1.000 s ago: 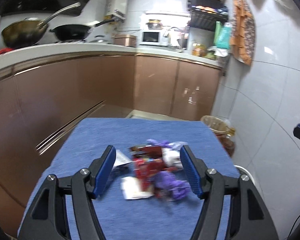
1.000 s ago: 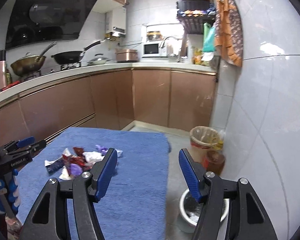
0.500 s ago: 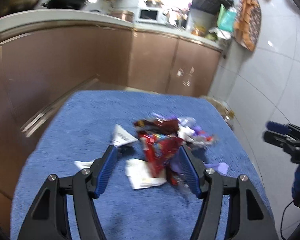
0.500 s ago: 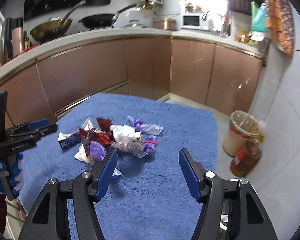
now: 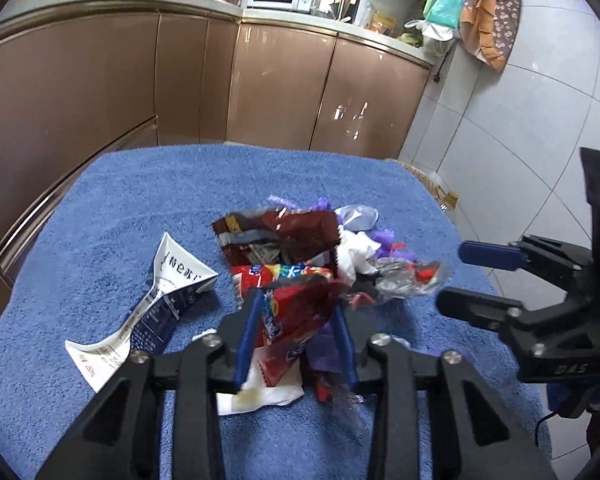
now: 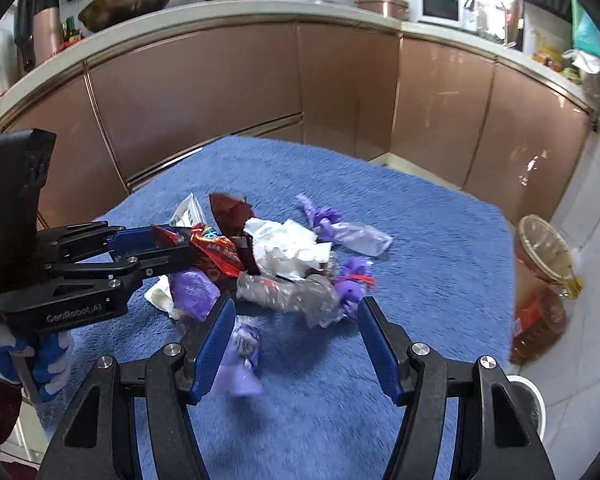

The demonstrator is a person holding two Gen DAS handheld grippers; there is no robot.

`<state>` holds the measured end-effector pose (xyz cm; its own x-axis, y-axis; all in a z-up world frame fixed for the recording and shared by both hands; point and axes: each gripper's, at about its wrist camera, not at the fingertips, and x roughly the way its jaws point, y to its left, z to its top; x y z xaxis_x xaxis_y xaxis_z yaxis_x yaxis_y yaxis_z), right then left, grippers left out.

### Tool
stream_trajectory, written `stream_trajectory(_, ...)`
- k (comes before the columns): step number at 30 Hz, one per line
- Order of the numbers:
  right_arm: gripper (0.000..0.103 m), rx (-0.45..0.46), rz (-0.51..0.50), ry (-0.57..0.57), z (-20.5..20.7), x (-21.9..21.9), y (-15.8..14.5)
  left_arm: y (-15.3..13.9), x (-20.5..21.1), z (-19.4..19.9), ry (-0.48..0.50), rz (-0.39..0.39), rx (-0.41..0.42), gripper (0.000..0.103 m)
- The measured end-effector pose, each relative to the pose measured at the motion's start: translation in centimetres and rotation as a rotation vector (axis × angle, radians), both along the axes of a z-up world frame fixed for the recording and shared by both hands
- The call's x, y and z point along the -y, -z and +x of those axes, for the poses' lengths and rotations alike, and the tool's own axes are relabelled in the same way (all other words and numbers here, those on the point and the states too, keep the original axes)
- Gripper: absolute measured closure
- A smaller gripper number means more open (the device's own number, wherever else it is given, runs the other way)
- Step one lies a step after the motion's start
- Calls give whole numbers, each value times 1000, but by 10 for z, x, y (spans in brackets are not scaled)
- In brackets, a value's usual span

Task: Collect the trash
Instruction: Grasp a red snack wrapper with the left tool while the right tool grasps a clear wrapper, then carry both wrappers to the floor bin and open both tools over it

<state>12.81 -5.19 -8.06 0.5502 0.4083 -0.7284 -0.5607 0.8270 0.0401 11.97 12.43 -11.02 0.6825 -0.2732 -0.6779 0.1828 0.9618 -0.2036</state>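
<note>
Trash pile on blue-towelled counter (image 5: 112, 216)

Left tongs (image 5: 296, 336) just closing, pinching red snack wrapper (image 5: 296, 308); right tongs (image 6: 296, 340) gaping wide over clear wrapper (image 6: 288, 292), gripping nothing.

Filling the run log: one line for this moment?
left tool: just closing on red wrapper | right tool: open over pile | trash: on blue towel

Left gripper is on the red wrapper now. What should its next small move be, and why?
Probably lift the left gripper a little. Its jaws have just been closing and now pinch the red wrapper, which still lies in the trash pile on the blue towel. A small lift would show whether the grip holds.
</note>
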Motion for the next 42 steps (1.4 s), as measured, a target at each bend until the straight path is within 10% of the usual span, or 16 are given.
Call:
stream_trajectory(4, 44, -19, -16, -19, 15, -10, 13, 4, -7, 4, -10, -23, -12, 82)
stream_trajectory(12, 89, -57, -21, -34, 19, -11, 26, 4, -11, 2, -29, -39, -6, 94)
stream_trajectory(31, 91, 38, 256, -46, -52, 44, -63, -65, -31, -72, -116, -62, 153, 95)
stream_trajectory(42, 91, 174, 295, 99, -100, 114, -100, -104, 29, -77, 10, -50, 212, 95)
